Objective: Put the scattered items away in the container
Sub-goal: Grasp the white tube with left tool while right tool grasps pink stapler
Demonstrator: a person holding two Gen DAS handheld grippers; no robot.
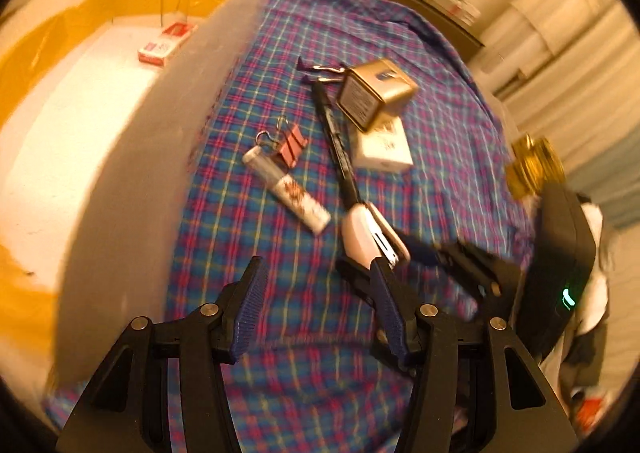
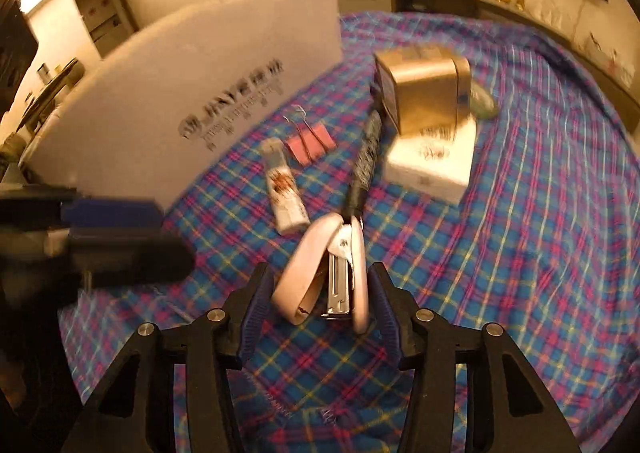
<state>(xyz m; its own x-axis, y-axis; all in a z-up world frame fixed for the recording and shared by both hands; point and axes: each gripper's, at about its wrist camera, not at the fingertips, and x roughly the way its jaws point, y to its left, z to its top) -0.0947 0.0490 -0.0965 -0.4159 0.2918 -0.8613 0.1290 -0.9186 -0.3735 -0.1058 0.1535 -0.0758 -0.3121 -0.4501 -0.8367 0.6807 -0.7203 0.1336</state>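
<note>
A pink stapler [image 2: 332,273] lies half open on the plaid cloth, its near end between the pads of my right gripper [image 2: 320,309]. The jaws stand apart on either side of it, close to its sides, with no clear squeeze. From the left wrist view the stapler [image 1: 372,237] rests on the cloth with the right gripper [image 1: 448,261] coming in from the right. My left gripper [image 1: 320,305] hangs open over bare cloth, holding nothing. The white foam container [image 1: 120,141] stands at the left with a red and white pack [image 1: 166,43] inside.
Scattered on the cloth are a white tube [image 1: 286,189], a pink binder clip [image 1: 294,145], a black pen [image 1: 336,141], a gold box [image 1: 376,93] on a white box [image 1: 384,151] and a small metal clip [image 1: 320,71]. A gold object [image 1: 534,169] sits past the cloth's right edge.
</note>
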